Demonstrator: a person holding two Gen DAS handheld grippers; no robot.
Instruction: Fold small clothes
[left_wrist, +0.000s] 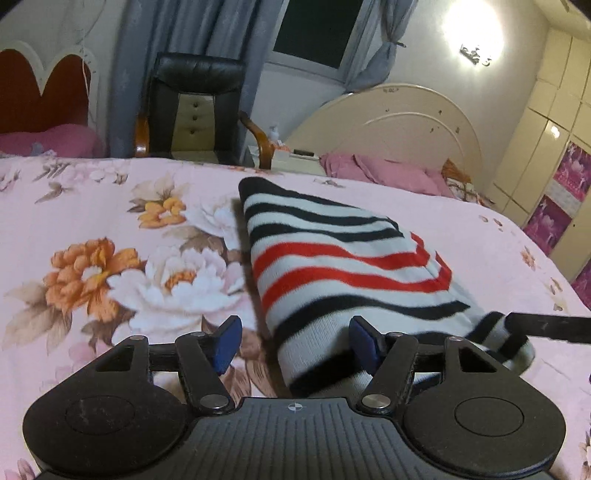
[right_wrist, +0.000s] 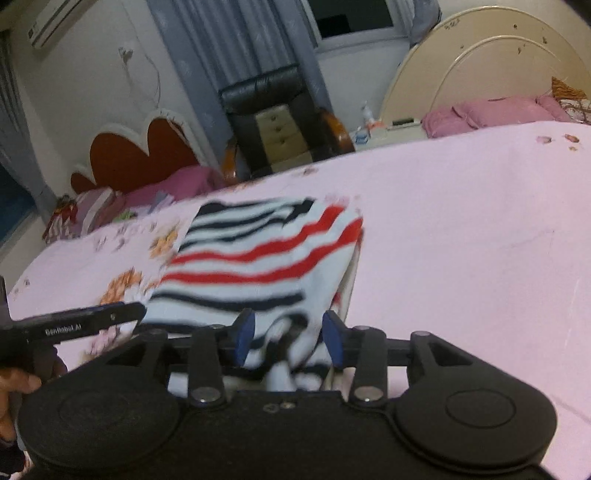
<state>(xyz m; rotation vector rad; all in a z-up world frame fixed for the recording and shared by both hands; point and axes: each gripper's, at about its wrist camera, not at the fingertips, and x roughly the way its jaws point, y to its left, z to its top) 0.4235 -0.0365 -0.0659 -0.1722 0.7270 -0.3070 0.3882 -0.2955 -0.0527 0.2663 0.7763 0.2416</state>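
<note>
Both grippers' fingers (left_wrist: 229, 343) stand released around the striped garment (left_wrist: 332, 266) on the floral bedsheet (left_wrist: 110, 258).

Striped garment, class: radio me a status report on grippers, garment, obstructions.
Left gripper open, straddling the striped garment edge. Right gripper part open, cloth between the pads, grip unclear. Garment folded on floral bedsheet. Nothing obstructing.

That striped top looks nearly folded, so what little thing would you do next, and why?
Probably draw both grippers back off it. The striped top already lies doubled over on the floral bedsheet. The left hand-held gripper stands open around its near edge, and the right hand-held gripper seems to have cloth between its pads without clearly pinching it. Then check the near edge, which looks bunched.
</note>
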